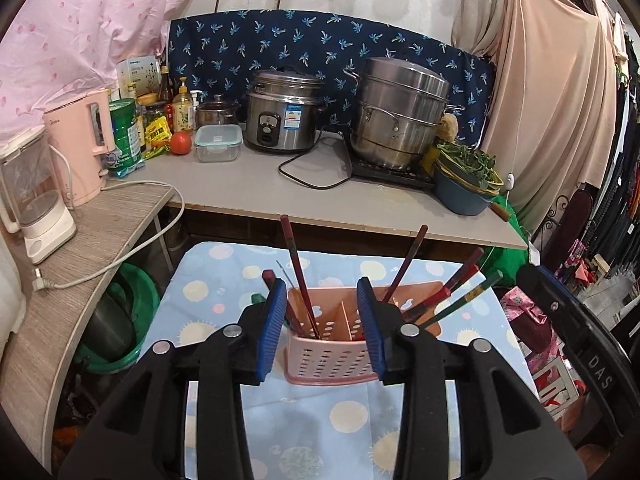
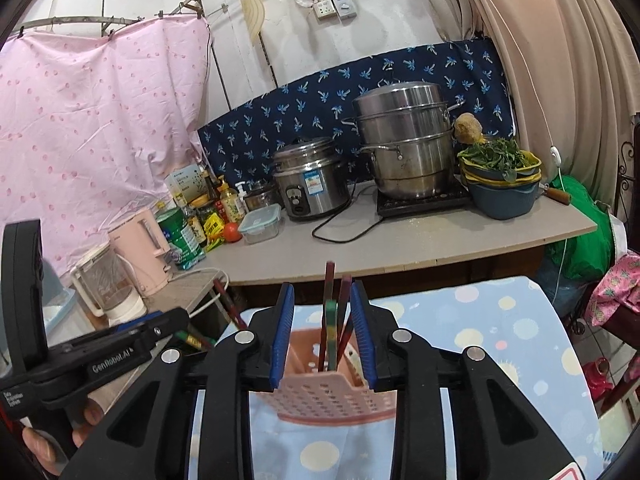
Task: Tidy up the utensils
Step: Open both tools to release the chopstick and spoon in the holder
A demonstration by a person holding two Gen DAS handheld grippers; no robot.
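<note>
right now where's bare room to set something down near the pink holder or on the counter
Free: the dotted cloth in front of the pink utensil holder, and the counter strip before the rice cooker and steamer pot. Crowded: the counter's left end, bottles and kettle, and the right end, vegetable bowls.

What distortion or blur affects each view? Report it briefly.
Left wrist view: fisheye bends the countertop edge, dark vignette in the corners, the pink holder sharp. Right wrist view: same barrel curve, the curtain rail bowed, lighting soft and even, no strong glare.

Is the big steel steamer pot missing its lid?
No, the steamer pot wears its steel lid, stacked tiers closed on the hob.
</note>
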